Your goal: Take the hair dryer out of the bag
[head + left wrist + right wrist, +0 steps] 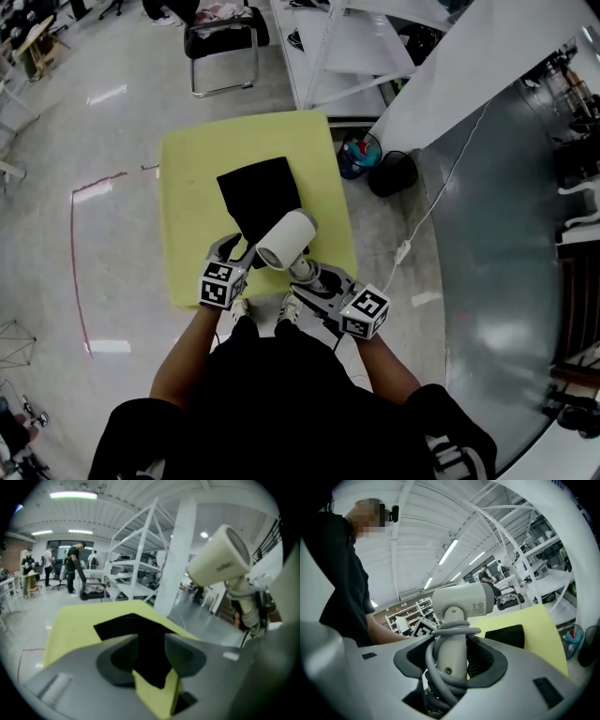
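Right tongs (452,654) grip one hair dryer (464,600); one bag (261,197) flat.

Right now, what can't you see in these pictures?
- Inside of the black bag: head view, its own cloth covers it.
- Label on the hair dryer: right gripper view, print too small.
- Cord end: right gripper view, drops out of sight inside the right gripper.

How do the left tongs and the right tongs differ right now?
The right tongs are clamped on the hair dryer by its cord-wrapped handle; the left tongs stand open, gripping nothing. The left tongs are lined up with the black bag; the right tongs point beside it. Both are grey.
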Action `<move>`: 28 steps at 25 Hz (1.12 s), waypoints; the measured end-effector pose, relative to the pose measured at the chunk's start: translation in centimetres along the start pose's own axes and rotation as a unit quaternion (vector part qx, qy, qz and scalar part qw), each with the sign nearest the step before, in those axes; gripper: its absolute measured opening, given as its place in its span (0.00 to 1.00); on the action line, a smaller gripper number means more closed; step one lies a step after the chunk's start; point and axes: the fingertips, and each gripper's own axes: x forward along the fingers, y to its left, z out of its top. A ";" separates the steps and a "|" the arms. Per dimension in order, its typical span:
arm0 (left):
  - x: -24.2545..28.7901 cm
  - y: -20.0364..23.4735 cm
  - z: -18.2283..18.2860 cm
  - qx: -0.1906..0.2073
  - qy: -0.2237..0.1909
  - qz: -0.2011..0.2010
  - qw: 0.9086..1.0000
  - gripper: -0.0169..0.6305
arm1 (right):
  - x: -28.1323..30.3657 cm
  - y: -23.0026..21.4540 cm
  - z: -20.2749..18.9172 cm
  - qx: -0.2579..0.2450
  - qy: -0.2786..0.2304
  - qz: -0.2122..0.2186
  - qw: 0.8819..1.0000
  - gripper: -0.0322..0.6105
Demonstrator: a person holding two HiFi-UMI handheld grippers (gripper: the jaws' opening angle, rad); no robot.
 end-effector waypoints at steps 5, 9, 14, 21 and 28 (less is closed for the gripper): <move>-2.9 -0.6 2.8 0.012 -0.049 0.013 0.999 0.29 | 1.2 -2.1 4.1 -0.035 -0.058 -0.074 0.995 0.37; -5.9 0.0 6.2 0.014 -0.100 0.050 0.994 0.12 | 1.5 -2.8 7.5 -0.060 -0.098 -0.119 0.986 0.37; -8.6 1.0 9.4 0.008 -0.142 0.075 0.987 0.04 | 2.1 -2.6 11.3 -0.082 -0.141 -0.144 0.976 0.37; -11.8 1.2 12.7 0.011 -0.191 0.077 0.978 0.04 | 2.7 -1.9 15.9 -0.123 -0.181 -0.173 0.960 0.37; -13.1 1.9 13.6 0.013 -0.213 0.087 0.973 0.04 | 3.0 -2.0 18.2 -0.160 -0.188 -0.191 0.950 0.37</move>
